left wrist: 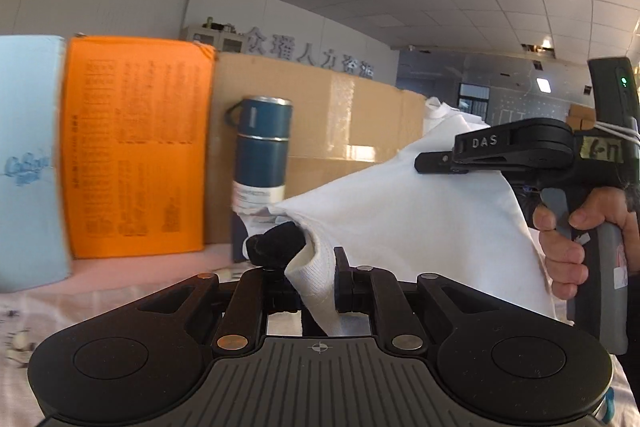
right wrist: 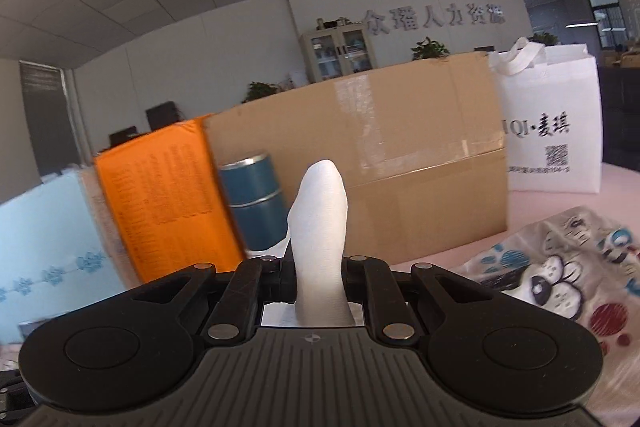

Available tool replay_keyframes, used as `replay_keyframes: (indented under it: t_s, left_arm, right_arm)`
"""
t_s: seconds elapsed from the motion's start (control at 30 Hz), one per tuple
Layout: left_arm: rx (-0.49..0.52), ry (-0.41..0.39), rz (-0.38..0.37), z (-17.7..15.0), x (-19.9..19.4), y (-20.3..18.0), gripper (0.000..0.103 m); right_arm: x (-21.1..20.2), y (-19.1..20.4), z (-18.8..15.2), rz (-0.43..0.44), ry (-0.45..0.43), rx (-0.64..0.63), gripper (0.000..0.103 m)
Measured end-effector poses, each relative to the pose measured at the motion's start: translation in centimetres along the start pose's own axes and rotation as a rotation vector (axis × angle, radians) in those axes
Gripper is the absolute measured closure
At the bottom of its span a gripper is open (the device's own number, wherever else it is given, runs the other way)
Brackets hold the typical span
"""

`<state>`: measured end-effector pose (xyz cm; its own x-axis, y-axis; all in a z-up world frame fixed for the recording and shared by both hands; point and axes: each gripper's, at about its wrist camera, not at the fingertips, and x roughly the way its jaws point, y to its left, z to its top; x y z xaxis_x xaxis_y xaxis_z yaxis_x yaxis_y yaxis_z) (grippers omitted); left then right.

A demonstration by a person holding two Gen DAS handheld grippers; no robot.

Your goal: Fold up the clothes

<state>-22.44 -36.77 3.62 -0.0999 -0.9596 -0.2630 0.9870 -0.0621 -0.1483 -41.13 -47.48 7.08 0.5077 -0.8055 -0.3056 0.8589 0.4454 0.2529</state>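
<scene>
Left wrist view: white garment (left wrist: 400, 211) between both grippers' closed jaws.

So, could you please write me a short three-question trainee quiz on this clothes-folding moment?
1. True or false: both tongs are shut on the white shirt.
2. What stands between the orange box and the cardboard box?
3. The printed cloth lies: A) on the table, B) in the white bag.

Key: 1 true: left tongs, right tongs. 2 the blue flask. 3 A.
</scene>
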Motion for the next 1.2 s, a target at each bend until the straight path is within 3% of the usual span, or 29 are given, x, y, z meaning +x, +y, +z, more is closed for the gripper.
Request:
replay_keyframes:
  t_s: [0.2,0.33,0.5,0.6,0.67,0.77,0.83,1.0,1.2]
  left_arm:
    - [-0.105,0.132,-0.078,-2.8,5.9,-2.2,0.091]
    - [-0.124,0.217,-0.096,-4.6,7.8,-2.7,0.088]
    - [-0.145,0.262,-0.09,-5.1,8.0,-2.3,0.082]
    - [-0.147,0.272,-0.065,-5.2,7.9,-2.1,0.065]
    - [-0.153,0.278,-0.045,-5.3,7.7,-1.9,0.045]
    - [-0.15,0.274,-0.01,-5.1,7.0,-1.5,0.031]
    - [-0.157,0.267,-0.008,-4.9,6.3,-1.2,0.029]
    - [-0.186,0.231,-0.09,-4.7,4.6,-1.2,0.016]
    - [-0.104,0.227,-0.113,-4.5,2.7,-2.5,0.014]
  right_arm:
    - [4.6,-6.0,1.9,-0.21,0.071,-0.087,0.092]
    - [8.0,-9.5,-0.3,-0.294,0.174,-0.123,0.092]
    - [10.3,-10.6,-2.8,-0.348,0.202,-0.136,0.086]
    - [10.5,-10.6,-3.8,-0.402,0.184,-0.161,0.07]
    - [10.1,-10.9,-3.7,-0.428,0.163,-0.159,0.056]
    - [8.0,-11.0,-2.8,-0.476,0.102,-0.157,0.04]
    - [5.8,-11.3,-2.3,-0.47,0.081,-0.111,0.034]
    - [-0.8,-11.4,-3.5,-0.328,0.118,0.035,0.022]
    - [-6.5,-10.8,-6.2,-0.283,0.096,0.224,0.021]
